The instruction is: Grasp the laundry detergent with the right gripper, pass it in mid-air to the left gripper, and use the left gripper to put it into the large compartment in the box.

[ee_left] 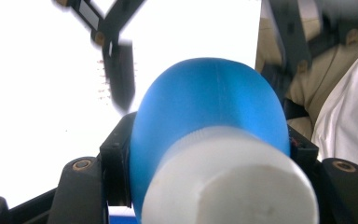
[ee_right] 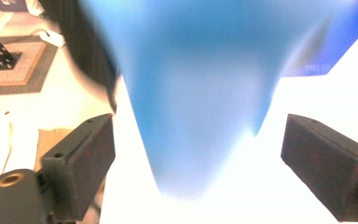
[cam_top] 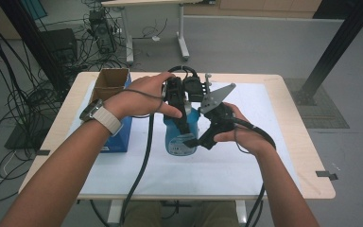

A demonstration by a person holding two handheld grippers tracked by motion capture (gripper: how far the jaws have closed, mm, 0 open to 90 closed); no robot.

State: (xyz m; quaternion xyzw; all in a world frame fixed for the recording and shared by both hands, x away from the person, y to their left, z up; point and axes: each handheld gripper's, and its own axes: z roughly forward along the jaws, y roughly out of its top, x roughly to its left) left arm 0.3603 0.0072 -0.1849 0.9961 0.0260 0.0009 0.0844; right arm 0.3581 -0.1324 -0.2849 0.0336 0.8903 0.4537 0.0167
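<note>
Forearms came in from the near edge. My left gripper was clamped on the blue bottle, held above the white mat mid-table, white cap toward its camera. My right gripper stood with jaws apart around the bottle, pads clear of it. Cardboard box sat far left.

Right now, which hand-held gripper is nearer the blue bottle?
Left. The left hand-held gripper is clamped on the blue bottle, just below its white cap. The right hand-held gripper is open, its pads flanking the bottle without touching it.
</note>
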